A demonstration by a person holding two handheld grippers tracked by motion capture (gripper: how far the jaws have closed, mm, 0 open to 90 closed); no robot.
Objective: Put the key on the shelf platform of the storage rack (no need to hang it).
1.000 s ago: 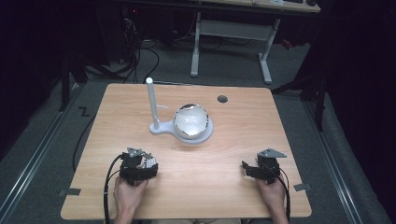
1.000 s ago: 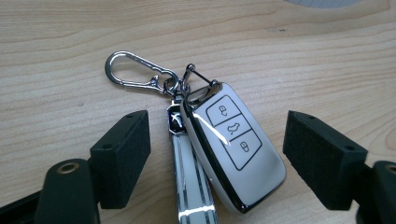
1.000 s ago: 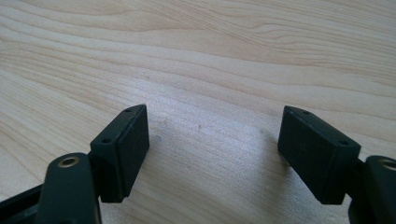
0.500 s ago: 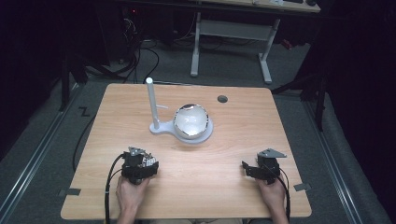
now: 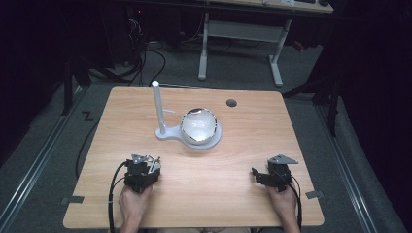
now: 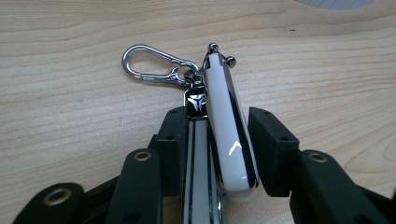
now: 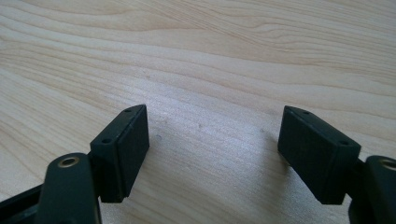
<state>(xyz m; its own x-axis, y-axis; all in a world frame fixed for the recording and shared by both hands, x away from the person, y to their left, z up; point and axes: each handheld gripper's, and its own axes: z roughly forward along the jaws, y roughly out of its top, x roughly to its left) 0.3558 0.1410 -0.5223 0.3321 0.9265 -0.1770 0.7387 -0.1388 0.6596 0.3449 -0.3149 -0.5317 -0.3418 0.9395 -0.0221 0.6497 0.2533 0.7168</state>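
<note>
left claw [image 6: 212,154]: jaws have just been closing; a white key fob [image 6: 227,126] now stands on edge between them. Left pad sits against the fob's chrome-edged lower piece, right pad looks a hair off the white shell, so I can't tell whether the clamp is fully on.
key fob: near the left front of the desk [image 5: 243,145], in the left claw's mouth, its clip end pointing away from the hand.
clip [image 6: 156,65]: silver snap hook on the fob's ring, lying flat on the desk just beyond the jaw tips, free of the pads.
right claw [image 7: 215,154]: jaws wide apart, nothing between them, just bare wood; parked at the right front of the desk.
change: a second ago the left jaws stood wide; now they are narrowed around the fob. Both hands look unmoved in the high view.
meaning: my read is that the pickup is at the grip step and the lift hasn't started.
stand [image 5: 160,114]: white post on a base with a shiny dome [image 5: 198,126], mid-desk, well apart from both claws; a likely hanging spot for the clip, though that's a guess.
risk: glossy rounded shell may slip if only one pad bites.
</note>
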